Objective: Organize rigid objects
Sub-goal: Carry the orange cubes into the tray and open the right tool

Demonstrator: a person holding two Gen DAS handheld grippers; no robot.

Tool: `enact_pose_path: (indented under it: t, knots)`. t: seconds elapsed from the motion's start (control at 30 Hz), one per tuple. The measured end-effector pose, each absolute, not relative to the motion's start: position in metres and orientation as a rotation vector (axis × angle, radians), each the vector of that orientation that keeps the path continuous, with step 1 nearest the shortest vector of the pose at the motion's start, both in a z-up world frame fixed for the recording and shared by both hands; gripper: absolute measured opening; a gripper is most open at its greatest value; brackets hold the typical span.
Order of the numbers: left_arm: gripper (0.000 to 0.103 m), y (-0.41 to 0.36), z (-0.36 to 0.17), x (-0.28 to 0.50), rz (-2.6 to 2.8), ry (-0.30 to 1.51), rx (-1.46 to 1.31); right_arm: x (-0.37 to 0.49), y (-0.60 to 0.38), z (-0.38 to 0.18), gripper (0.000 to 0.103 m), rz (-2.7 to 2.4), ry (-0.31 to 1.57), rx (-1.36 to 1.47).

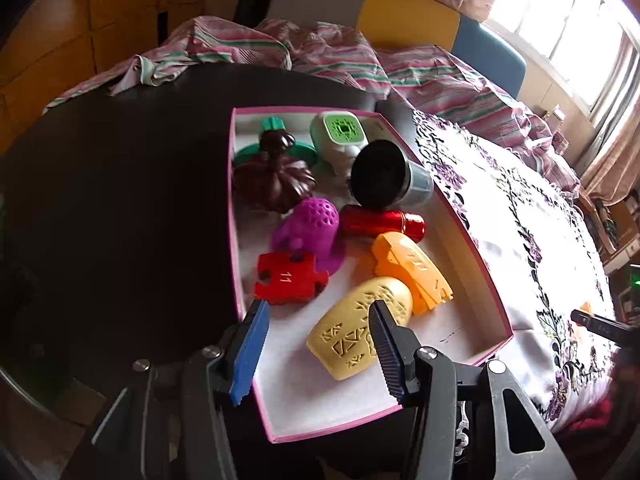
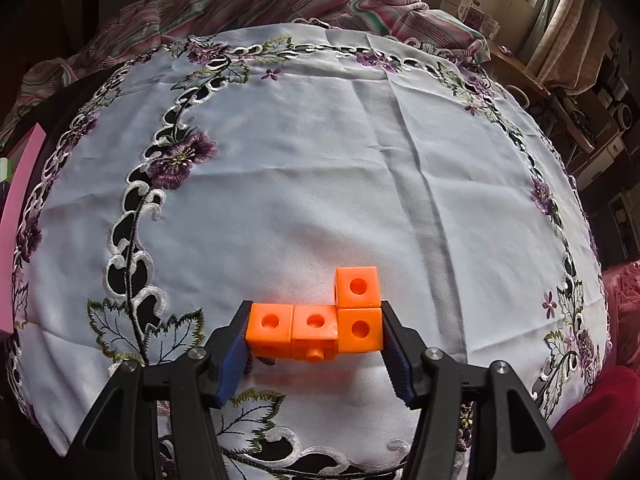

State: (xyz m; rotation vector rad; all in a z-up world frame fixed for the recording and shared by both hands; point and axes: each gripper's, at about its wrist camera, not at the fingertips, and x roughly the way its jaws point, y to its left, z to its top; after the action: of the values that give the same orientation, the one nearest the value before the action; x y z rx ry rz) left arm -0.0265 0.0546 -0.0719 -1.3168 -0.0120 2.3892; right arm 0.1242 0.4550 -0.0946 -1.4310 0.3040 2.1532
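A pink-rimmed white box lies on the dark table and holds several rigid toys. Among them are a yellow carved piece, an orange piece, a red puzzle piece, a purple perforated figure and a red cylinder. My left gripper hovers open over the box's near end. One finger overlaps the yellow piece, and nothing is gripped. My right gripper is shut on an orange block of joined cubes, just above the embroidered cloth.
Further back in the box are a brown pumpkin shape, a green ring, a white and green gadget and a black and silver cup. The box's pink edge shows left of the cloth. Striped bedding lies behind.
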Motion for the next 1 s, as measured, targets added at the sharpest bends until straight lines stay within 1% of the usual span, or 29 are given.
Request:
enact_pose_path:
  t: [0.07, 0.3, 0.43, 0.63, 0.8, 0.9, 1.0]
  knots:
    - [0.053, 0.052, -0.070, -0.026, 2.398, -0.010, -1.302, 0.120, 0.443, -0.083, 0.060, 2.206, 0.297, -1.411]
    - [0.053, 0.047, -0.065, -0.027, 2.444, 0.014, -1.276, 0.087, 0.342, -0.037, 0.060, 2.515, 0.205, -1.428]
    - [0.053, 0.042, -0.060, -0.025, 2.484, 0.033, -1.256, 0.056, 0.280, -0.035, 0.060, 2.682, 0.151, -1.503]
    - [0.053, 0.033, -0.056, -0.025, 2.519, 0.016, -1.247, 0.017, 0.203, -0.040, 0.060, 2.840, 0.040, -1.617]
    - [0.053, 0.025, -0.052, -0.025, 2.546, 0.009, -1.236, -0.003, 0.165, -0.066, 0.060, 2.812, -0.073, -1.813]
    - [0.053, 0.023, -0.053, -0.026, 2.554, 0.014, -1.238, -0.015, 0.161, -0.086, 0.060, 2.754, -0.060, -1.875]
    - [0.053, 0.022, -0.052, -0.025, 2.562, 0.018, -1.237, -0.022, 0.166, -0.102, 0.060, 2.719, 0.022, -1.883]
